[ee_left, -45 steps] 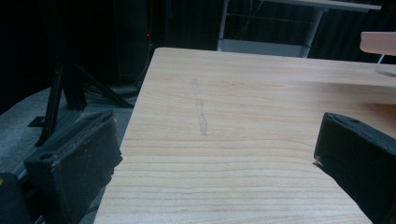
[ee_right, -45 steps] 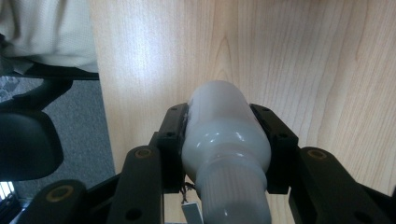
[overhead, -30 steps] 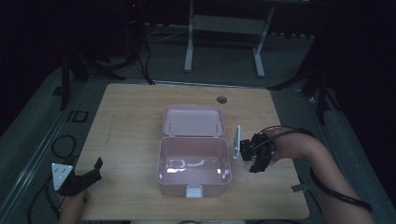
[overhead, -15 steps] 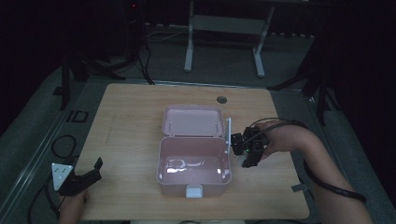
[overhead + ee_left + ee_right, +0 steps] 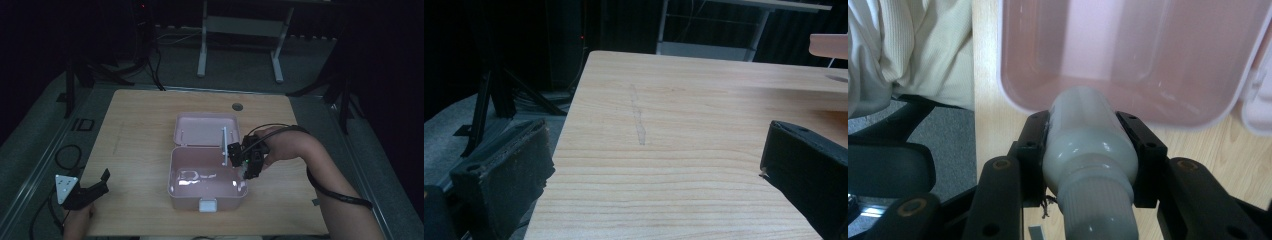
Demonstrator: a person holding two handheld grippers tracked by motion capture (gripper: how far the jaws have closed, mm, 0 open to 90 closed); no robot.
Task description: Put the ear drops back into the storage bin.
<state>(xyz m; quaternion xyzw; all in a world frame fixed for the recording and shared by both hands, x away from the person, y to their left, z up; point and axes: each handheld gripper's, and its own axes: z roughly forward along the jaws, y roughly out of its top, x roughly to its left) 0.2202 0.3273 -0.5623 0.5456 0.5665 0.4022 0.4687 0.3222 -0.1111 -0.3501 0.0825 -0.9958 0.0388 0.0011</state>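
The right gripper (image 5: 1090, 150) was clamped on a pale, rounded plastic bottle (image 5: 1088, 150), holding it at the right rim of the open pink plastic box (image 5: 207, 172), bottle base toward the box's hollow. The box stood at the middle of the light wooden table (image 5: 140, 135). Left of the box, at the table's near corner, the left gripper (image 5: 87, 192) had its jaws spread, nothing between them.

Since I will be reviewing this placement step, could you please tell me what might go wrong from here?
1. The smooth white plastic bottle is clamped by the right gripper across its rounded sides, so it might slip or twist.
2. It hangs over the rim of the open pink plastic box; lowered early, it could catch there.
3. The box's upright lid stands close and might get bumped.
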